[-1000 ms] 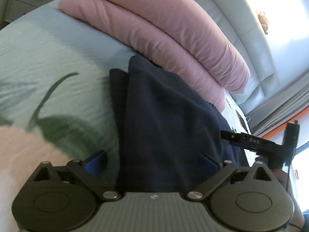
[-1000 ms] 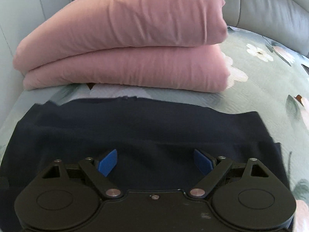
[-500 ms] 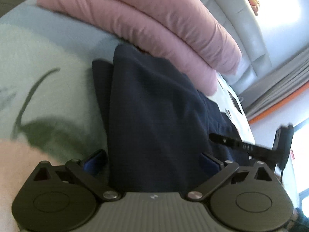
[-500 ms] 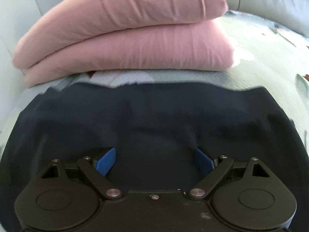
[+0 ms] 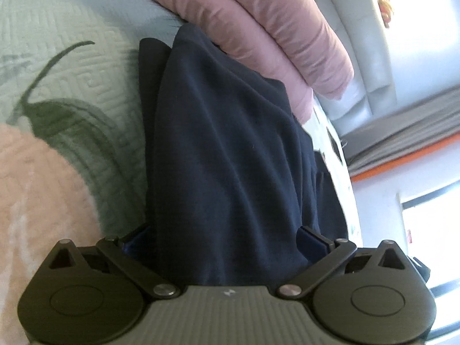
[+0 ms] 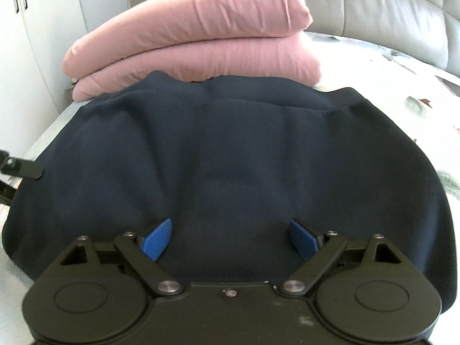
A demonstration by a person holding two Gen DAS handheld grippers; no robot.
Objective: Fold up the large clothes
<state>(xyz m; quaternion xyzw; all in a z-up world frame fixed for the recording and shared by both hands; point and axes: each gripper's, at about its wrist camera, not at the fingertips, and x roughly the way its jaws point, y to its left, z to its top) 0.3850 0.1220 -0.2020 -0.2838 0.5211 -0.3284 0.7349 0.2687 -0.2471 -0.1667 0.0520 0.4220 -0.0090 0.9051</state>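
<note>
A dark navy garment [image 5: 230, 149] lies on the bed, folded into layers, with its far edge against a pink quilt. In the left wrist view my left gripper [image 5: 224, 238] has its jaws wide apart with the garment's near edge lying between them. In the right wrist view the garment [image 6: 230, 155] fills the middle. My right gripper [image 6: 230, 237] is open above its near part, blue pads [image 6: 157, 240] apart. A piece of the left gripper [image 6: 20, 168] shows at the left edge.
A folded pink quilt [image 6: 195, 43] is stacked behind the garment. The bed has a pale green floral cover [image 5: 66, 86]. A grey padded headboard [image 6: 388, 14] stands at the back, white cabinets [image 6: 34, 43] at the left. Curtains [image 5: 402, 135] hang by a window.
Both grippers have moved forward over the garment towards the pink quilt. The garment's far edge has risen and bunched up against the quilt. Both grippers stay open.
</note>
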